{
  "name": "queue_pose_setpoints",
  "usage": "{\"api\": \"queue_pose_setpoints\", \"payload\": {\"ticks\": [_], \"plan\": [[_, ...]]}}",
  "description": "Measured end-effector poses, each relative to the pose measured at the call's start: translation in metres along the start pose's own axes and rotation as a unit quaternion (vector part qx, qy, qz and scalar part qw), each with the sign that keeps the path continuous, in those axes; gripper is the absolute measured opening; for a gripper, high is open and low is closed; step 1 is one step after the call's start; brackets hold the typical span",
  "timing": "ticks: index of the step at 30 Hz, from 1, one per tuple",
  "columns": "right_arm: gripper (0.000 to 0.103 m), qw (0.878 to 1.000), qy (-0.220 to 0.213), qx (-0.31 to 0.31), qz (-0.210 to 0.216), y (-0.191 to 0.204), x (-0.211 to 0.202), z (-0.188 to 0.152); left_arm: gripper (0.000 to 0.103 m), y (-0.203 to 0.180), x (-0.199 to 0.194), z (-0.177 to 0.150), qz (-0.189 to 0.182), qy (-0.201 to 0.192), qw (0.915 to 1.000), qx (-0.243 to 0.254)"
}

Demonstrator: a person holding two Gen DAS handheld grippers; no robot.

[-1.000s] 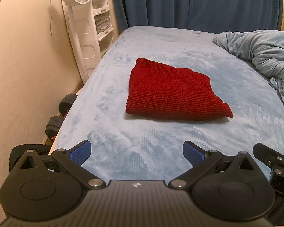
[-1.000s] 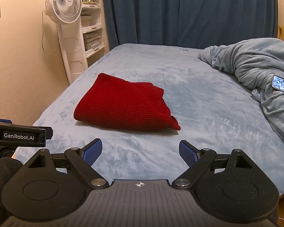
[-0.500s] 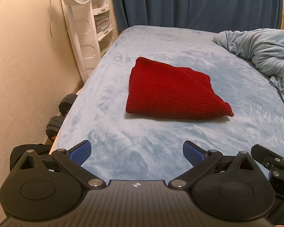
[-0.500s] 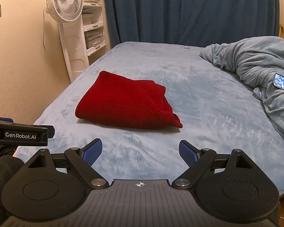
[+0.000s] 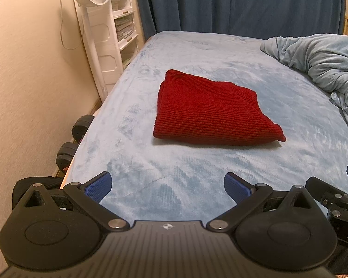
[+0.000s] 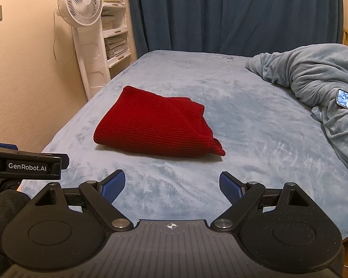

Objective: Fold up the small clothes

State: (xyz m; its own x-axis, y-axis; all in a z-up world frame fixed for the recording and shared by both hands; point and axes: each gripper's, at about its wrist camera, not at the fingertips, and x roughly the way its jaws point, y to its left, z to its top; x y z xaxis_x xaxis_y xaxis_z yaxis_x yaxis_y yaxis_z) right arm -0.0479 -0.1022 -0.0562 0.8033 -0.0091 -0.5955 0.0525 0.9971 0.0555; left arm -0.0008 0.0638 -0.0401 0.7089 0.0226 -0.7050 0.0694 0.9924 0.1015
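On the bed [image 5: 220, 176], toward twelve o'clock from both cameras, the red knit garment [image 5: 211, 111] lies folded into a compact packet, so the folding looks done or nearly so; a small corner pokes out at four o'clock. Left tongs [image 5: 167, 186] and right tongs [image 6: 172, 185] stand apart, empty

Both wrist views look from the near end of the bed [image 5: 197, 166], tilted down toward the far curtain [image 6: 232, 11]. The left view sits further left. Both share the red knit [image 5: 211, 113] and fan [image 6: 80, 4].
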Motion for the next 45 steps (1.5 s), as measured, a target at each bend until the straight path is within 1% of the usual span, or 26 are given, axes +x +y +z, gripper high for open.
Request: {"api": "queue_pose_setpoints", "payload": {"ticks": [12, 16, 19, 24, 45], "plan": [[0.097, 1.0, 0.008, 0.001, 0.001, 0.0011, 0.0018, -0.0006, 0.103, 0.0025, 0.0001, -0.0022, -0.003, 0.004, 1.0, 0.003], [0.098, 1.0, 0.01, 0.001, 0.001, 0.0004, 0.0018, -0.0006, 0.103, 0.0022, 0.0002, -0.0022, -0.002, 0.004, 1.0, 0.003], [0.102, 1.0, 0.012, 0.0, 0.001, 0.0001, 0.0024, -0.0002, 0.103, 0.0017, -0.0001, -0.0021, -0.002, 0.004, 1.0, 0.003], [0.102, 1.0, 0.016, -0.001, -0.004, 0.0001, 0.0038, 0.001, 0.103, 0.0019, -0.0002, -0.0025, -0.003, 0.004, 1.0, 0.003], [0.102, 1.0, 0.016, -0.009, 0.0, 0.0015, 0.0051, 0.0001, 0.103, 0.0025, 0.0, -0.0017, -0.002, 0.005, 1.0, 0.005]]}}
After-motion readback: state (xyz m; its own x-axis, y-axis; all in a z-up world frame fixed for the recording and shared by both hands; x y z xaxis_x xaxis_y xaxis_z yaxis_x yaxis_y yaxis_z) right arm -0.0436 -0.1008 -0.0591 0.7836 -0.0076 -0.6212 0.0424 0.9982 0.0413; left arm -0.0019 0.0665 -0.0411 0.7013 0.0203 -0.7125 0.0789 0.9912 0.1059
